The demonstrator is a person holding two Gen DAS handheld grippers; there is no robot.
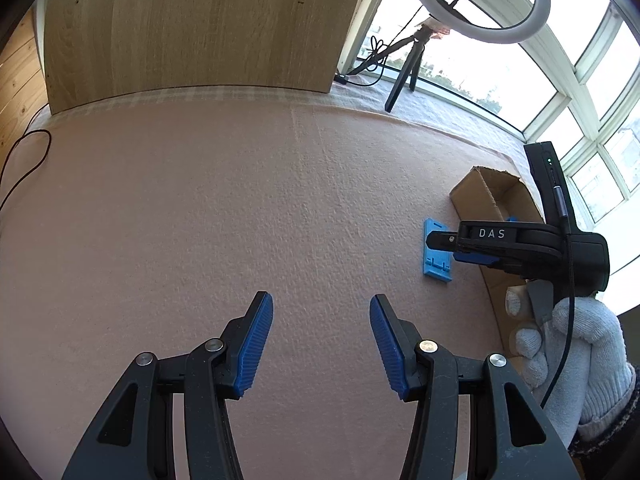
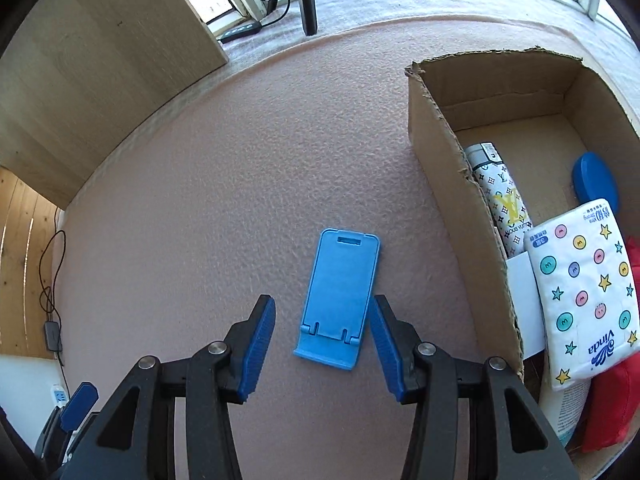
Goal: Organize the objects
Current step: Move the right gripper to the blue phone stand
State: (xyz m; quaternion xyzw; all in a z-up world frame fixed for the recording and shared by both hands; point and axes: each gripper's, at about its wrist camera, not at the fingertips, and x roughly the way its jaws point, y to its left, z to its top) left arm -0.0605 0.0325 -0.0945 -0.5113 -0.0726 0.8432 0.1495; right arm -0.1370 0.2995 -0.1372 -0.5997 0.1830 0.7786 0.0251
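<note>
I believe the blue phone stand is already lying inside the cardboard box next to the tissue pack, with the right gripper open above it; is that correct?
Not quite. The blue phone stand is not in the cardboard box; it lies flat on the pink mat beside the box, as the right wrist view shows. The tissue pack is inside the box, and the right gripper is indeed open over the stand.

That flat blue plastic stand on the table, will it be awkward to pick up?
Probably a little. The blue phone stand lies flat on the pink mat, so the open right gripper must pinch its thin edges. It looks stiff and light, unlikely to roll, though its hinged foot might flap.
</note>
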